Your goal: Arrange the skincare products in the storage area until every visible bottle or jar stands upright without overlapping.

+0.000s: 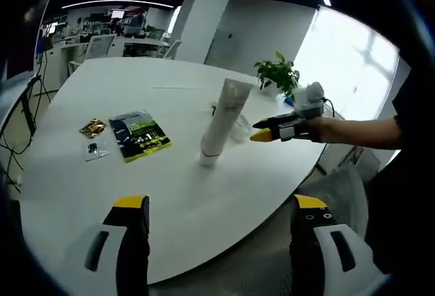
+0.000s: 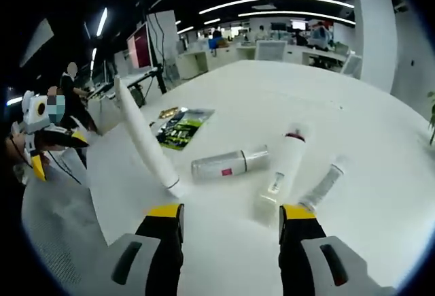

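Observation:
A tall white tube [image 1: 224,120] [image 2: 144,136] stands on its cap end on the white table [image 1: 136,194], leaning a little, with nothing holding it. Behind it lie a clear bottle [image 2: 228,162], a white bottle with a dark red cap [image 2: 282,170] and a thin clear tube [image 2: 325,182], all on their sides. My right gripper [image 2: 232,211] is open over the table edge just short of these; it enters the left gripper view [image 1: 262,135] close beside the tube. My left gripper [image 1: 221,202] is open and held back from the table.
A green packet [image 1: 139,135] [image 2: 180,128], a gold sachet [image 1: 93,128] and a small clear sachet [image 1: 96,150] lie flat left of the tube. A potted plant [image 1: 277,75] stands at the far edge. The near table edge [image 1: 224,248] curves just ahead of my left jaws.

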Action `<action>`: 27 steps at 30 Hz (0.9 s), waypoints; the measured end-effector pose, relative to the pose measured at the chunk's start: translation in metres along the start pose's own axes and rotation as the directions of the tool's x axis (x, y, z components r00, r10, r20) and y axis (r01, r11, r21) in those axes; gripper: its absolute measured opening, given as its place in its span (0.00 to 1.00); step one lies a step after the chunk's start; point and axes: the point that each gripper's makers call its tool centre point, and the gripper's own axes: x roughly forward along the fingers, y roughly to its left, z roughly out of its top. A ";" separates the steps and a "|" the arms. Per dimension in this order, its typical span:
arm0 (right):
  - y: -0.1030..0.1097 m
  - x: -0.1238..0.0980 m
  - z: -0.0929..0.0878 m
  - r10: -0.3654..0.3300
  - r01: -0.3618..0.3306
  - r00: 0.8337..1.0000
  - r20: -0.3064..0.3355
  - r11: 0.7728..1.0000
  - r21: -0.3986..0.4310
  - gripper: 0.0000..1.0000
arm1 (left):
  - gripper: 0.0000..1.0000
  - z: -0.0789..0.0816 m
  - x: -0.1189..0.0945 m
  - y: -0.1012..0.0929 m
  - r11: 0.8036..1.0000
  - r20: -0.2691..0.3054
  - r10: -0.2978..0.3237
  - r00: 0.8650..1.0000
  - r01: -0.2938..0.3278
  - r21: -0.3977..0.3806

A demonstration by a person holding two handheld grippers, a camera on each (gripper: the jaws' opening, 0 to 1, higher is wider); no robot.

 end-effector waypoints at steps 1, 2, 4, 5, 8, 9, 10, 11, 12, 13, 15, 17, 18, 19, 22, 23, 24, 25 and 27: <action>0.000 0.001 0.001 -0.005 0.005 1.000 -0.008 1.000 -0.001 0.55 | 0.79 0.000 0.000 0.000 1.000 -0.002 -0.002 1.000 0.002 0.001; -0.001 0.003 0.001 -0.010 0.010 1.000 -0.011 1.000 0.001 0.54 | 0.79 -0.001 0.000 0.000 1.000 -0.005 -0.003 1.000 0.003 0.000; -0.004 0.009 0.004 -0.011 0.011 1.000 -0.014 1.000 -0.005 0.53 | 0.79 -0.002 0.001 0.000 1.000 -0.010 -0.004 1.000 0.004 -0.002; -0.002 0.010 0.006 -0.012 0.012 1.000 -0.017 1.000 0.000 0.54 | 0.79 -0.002 0.001 0.000 1.000 -0.014 -0.005 1.000 0.005 -0.003; -0.008 0.018 0.010 -0.024 0.024 0.999 -0.033 1.000 -0.014 0.54 | 0.79 -0.002 0.002 -0.001 1.000 -0.018 -0.008 1.000 0.008 -0.003; -0.010 0.019 0.010 -0.033 0.032 0.998 -0.046 0.999 -0.022 0.53 | 0.79 -0.003 0.003 -0.001 1.000 -0.019 -0.008 1.000 0.008 -0.004; -0.012 0.021 0.010 -0.037 0.036 0.998 -0.055 0.999 -0.024 0.53 | 0.79 -0.003 0.003 0.000 1.000 -0.022 -0.009 1.000 0.009 -0.004; -0.014 0.023 0.008 -0.043 0.042 0.997 -0.063 0.999 -0.026 0.52 | 0.78 -0.004 0.004 0.001 1.000 -0.024 -0.009 1.000 0.008 -0.004; -0.018 0.025 0.006 -0.053 0.051 0.995 -0.080 0.998 -0.028 0.52 | 0.78 -0.004 0.004 0.001 1.000 -0.026 -0.009 1.000 0.009 -0.004; -0.021 0.028 0.006 -0.055 0.052 0.995 -0.087 0.998 -0.031 0.51 | 0.78 -0.003 0.004 0.001 1.000 -0.027 -0.011 1.000 0.010 -0.005; -0.024 0.031 0.008 -0.055 0.052 0.994 -0.091 0.998 -0.033 0.50 | 0.78 -0.004 0.005 0.001 1.000 -0.028 -0.012 1.000 0.011 -0.008; -0.026 0.036 0.008 -0.060 0.055 0.993 -0.104 0.997 -0.050 0.50 | 0.78 -0.004 0.005 0.002 1.000 -0.027 -0.014 1.000 0.014 -0.013; -0.027 0.037 0.008 -0.061 0.056 0.992 -0.107 0.997 -0.054 0.49 | 0.79 -0.004 0.006 0.002 1.000 -0.027 -0.015 1.000 0.015 -0.014; -0.026 0.038 0.009 -0.061 0.055 0.992 -0.111 0.997 -0.058 0.49 | 0.79 -0.004 0.006 0.002 1.000 -0.029 -0.016 0.999 0.015 -0.015; -0.034 0.043 0.011 -0.072 0.067 0.990 -0.120 0.997 -0.047 0.47 | 0.79 -0.004 0.007 0.002 1.000 -0.030 -0.016 0.999 0.015 -0.018; -0.036 0.046 0.012 -0.077 0.071 0.989 -0.128 0.996 -0.046 0.46 | 0.78 -0.004 0.007 0.002 1.000 -0.030 -0.016 0.999 0.015 -0.019; -0.039 0.048 0.012 -0.087 0.080 0.986 -0.143 0.995 -0.052 0.45 | 0.78 -0.004 0.007 0.002 1.000 -0.031 -0.016 0.999 0.015 -0.021; -0.044 0.048 0.008 -0.113 0.100 0.977 -0.183 0.992 -0.079 0.44 | 0.78 -0.004 0.007 0.002 1.000 -0.031 -0.016 0.999 0.015 -0.021; -0.048 0.055 0.012 -0.114 0.099 0.975 -0.192 0.991 -0.089 0.41 | 0.78 -0.004 0.007 0.003 1.000 -0.030 -0.016 0.999 0.016 -0.024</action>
